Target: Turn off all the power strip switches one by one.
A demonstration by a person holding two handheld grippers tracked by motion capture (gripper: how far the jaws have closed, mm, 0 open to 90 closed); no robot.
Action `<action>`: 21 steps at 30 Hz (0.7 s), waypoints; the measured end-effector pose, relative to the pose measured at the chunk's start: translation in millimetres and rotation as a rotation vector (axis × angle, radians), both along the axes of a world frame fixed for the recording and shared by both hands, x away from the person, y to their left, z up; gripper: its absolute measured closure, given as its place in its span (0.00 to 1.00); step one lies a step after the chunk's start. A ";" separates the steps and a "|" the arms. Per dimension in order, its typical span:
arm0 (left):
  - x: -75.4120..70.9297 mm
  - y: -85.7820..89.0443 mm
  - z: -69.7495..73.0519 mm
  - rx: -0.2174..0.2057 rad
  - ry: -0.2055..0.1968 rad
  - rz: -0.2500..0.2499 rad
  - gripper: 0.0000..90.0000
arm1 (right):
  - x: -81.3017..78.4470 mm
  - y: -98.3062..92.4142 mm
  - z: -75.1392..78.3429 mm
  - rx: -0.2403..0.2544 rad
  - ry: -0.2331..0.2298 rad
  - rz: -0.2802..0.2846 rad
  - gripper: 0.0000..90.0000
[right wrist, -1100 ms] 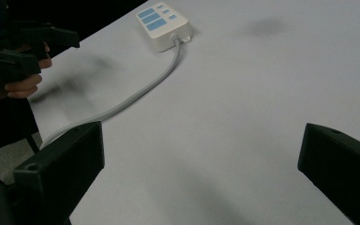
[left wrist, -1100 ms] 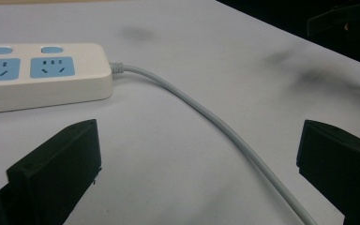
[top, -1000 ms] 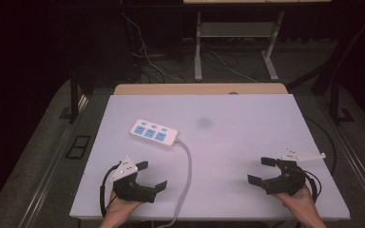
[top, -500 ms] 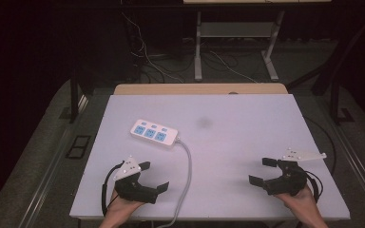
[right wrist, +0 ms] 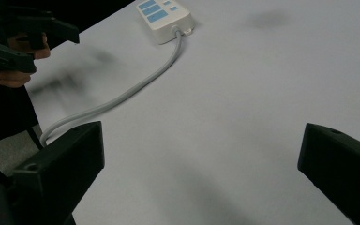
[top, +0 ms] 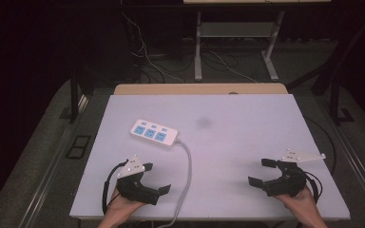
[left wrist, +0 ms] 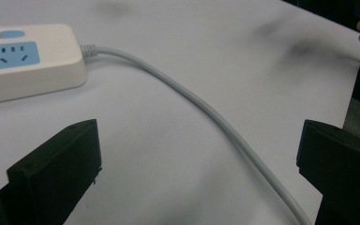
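A white power strip [top: 154, 132] with three blue sockets is seen lying flat on the pale desk [top: 247, 142], in the left half and somewhat toward the far side in the high view. Its grey cable [top: 187, 166] is attached at the right end of the strip, is bent toward the near edge of the desk and is led over that edge between the two hands. The left hand-held gripper [top: 158, 178] is held low at the near left corner of the desk, just beside the cable, and its jaws are spread wide apart with nothing between them except bare desk and, in the left gripper view, a part of the cable [left wrist: 206, 112] that is not touched by either jaw. In that view the power strip [left wrist: 28, 58] is seen ahead at the upper left, near but apart from the jaws. The right hand-held gripper [top: 262, 172] is held at the near right corner, well apart from the strip and the cable, and its jaws are also wide open and nothing is gripped. In the right gripper view the power strip [right wrist: 164, 14] is seen far off at the top, with the cable [right wrist: 131, 91] curved down to the left, and the left hand-held gripper [right wrist: 68, 35] is shown at the upper left corner.
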State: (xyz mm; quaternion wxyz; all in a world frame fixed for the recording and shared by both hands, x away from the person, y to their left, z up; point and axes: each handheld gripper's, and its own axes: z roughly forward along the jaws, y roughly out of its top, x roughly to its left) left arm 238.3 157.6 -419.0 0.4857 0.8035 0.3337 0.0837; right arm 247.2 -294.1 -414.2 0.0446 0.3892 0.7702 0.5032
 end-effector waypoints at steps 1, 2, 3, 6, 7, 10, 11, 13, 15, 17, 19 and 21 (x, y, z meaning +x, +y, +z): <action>0.8 0.1 -0.5 0.010 0.007 -0.006 0.00 | -0.2 -0.4 0.2 0.002 -0.005 0.002 0.01; 1.3 0.1 -0.7 0.013 0.014 -0.007 0.00 | -0.5 -0.6 0.4 0.003 -0.007 0.002 0.01; 1.7 0.3 -0.8 0.016 0.019 -0.008 0.00 | -0.6 -0.8 0.4 0.002 -0.007 0.002 0.01; 3.6 -0.7 0.8 0.024 0.024 -0.016 0.00 | -0.6 -1.0 0.2 0.001 -0.004 -0.001 0.01; 3.6 -0.7 0.8 0.024 0.024 -0.016 0.00 | -0.6 -1.0 0.3 0.001 -0.004 -0.002 0.01; 7.7 -2.6 4.7 0.042 0.029 -0.031 0.00 | -1.5 -1.4 0.5 0.000 -0.008 -0.003 0.01; 10.0 -4.0 7.7 0.042 0.027 -0.035 0.00 | -1.8 -1.5 0.7 0.000 -0.007 -0.003 0.01; 11.1 -4.9 9.6 0.044 0.028 -0.038 0.00 | -2.2 -1.8 0.9 -0.001 -0.008 -0.004 0.01; 14.8 -8.2 16.7 0.060 0.022 -0.050 0.00 | -1.9 -2.2 0.6 -0.001 -0.009 -0.004 0.01; 16.1 -9.0 18.7 0.064 0.020 -0.053 0.00 | -1.6 -2.3 0.5 -0.001 -0.007 -0.005 0.01; 19.0 -10.0 22.9 0.076 0.017 -0.061 0.00 | -1.5 -2.1 0.4 -0.002 -0.006 -0.004 0.01; 21.9 -10.6 26.1 0.085 0.016 -0.065 0.00 | -1.5 -1.9 0.4 -0.005 -0.007 -0.002 0.01</action>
